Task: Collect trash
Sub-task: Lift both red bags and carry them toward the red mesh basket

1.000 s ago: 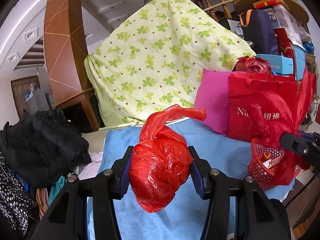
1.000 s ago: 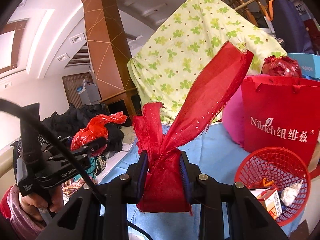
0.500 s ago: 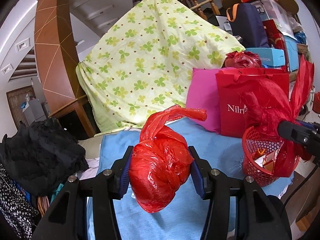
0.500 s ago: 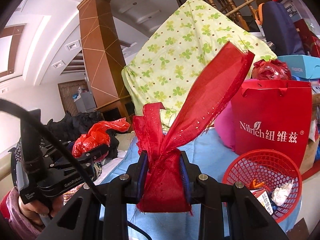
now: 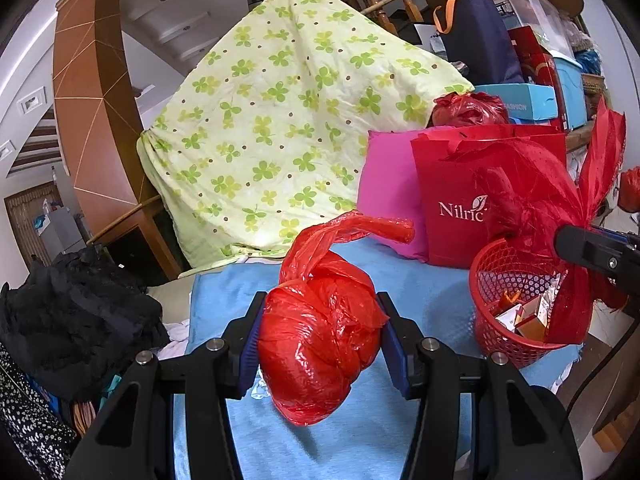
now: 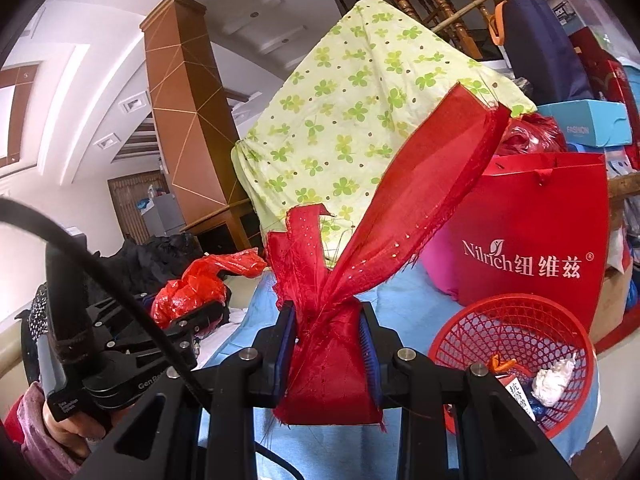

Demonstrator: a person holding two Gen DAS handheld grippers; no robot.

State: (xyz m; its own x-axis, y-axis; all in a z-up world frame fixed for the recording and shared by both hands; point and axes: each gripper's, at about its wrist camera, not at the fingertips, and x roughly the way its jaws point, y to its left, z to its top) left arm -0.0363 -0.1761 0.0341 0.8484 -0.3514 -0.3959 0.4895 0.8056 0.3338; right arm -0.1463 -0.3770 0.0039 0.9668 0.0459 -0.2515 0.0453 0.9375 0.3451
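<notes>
Left tool (image 5: 320, 340) points slightly downward, its blue pads clamped on a knotted red plastic bag (image 5: 320, 344). Right tool (image 6: 328, 354) sits nearly level, pinched tight on a red cloth bundle (image 6: 332, 368). A hand (image 6: 64, 428) grips the left handle.

Knotted bag (image 5: 320, 344): glossy, crinkled red plastic film.
Red strip (image 6: 340, 344): woven cloth, frayed edges.
Basket (image 6: 516, 316): red plastic mesh.
Worktop cover (image 5: 424, 296): matt blue cloth.
Pillar (image 6: 184, 120): smooth brown wood.

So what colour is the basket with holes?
Red. The mesh basket shows best in the right wrist view.
</notes>
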